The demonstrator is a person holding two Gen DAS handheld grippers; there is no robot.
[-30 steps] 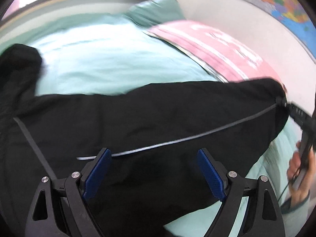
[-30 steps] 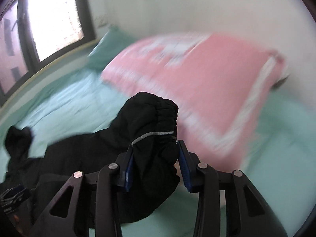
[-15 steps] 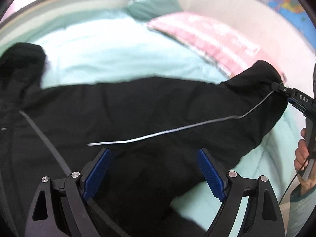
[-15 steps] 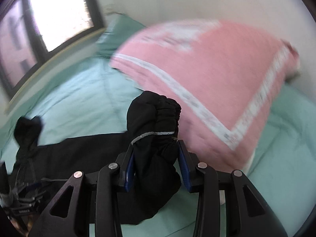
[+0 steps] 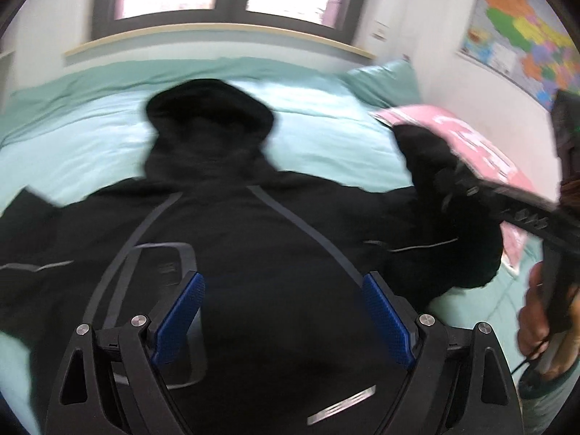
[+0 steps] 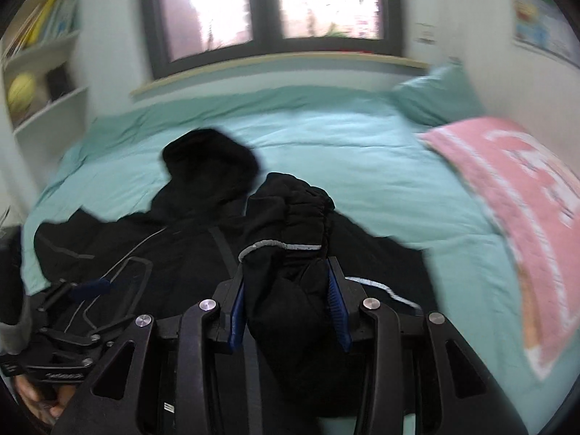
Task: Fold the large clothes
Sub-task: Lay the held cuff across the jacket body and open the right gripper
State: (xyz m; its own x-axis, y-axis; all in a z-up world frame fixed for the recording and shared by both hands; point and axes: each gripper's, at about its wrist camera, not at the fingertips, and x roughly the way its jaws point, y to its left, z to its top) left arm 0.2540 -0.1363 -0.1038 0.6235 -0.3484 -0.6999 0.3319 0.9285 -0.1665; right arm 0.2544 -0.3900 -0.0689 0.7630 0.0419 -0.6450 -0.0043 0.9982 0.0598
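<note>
The jacket [image 5: 261, 239] lay spread on the bed [image 5: 326, 137]. Left gripper [image 5: 282, 311] hung wide open over it; only the right view showed the right gripper [image 6: 286, 301] clamped on the cuff [image 6: 290, 224].

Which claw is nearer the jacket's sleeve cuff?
Right. The right claw is shut on the sleeve cuff, lifted above the black jacket. The left claw hangs open over the jacket's back, apart from the cuff.
</note>
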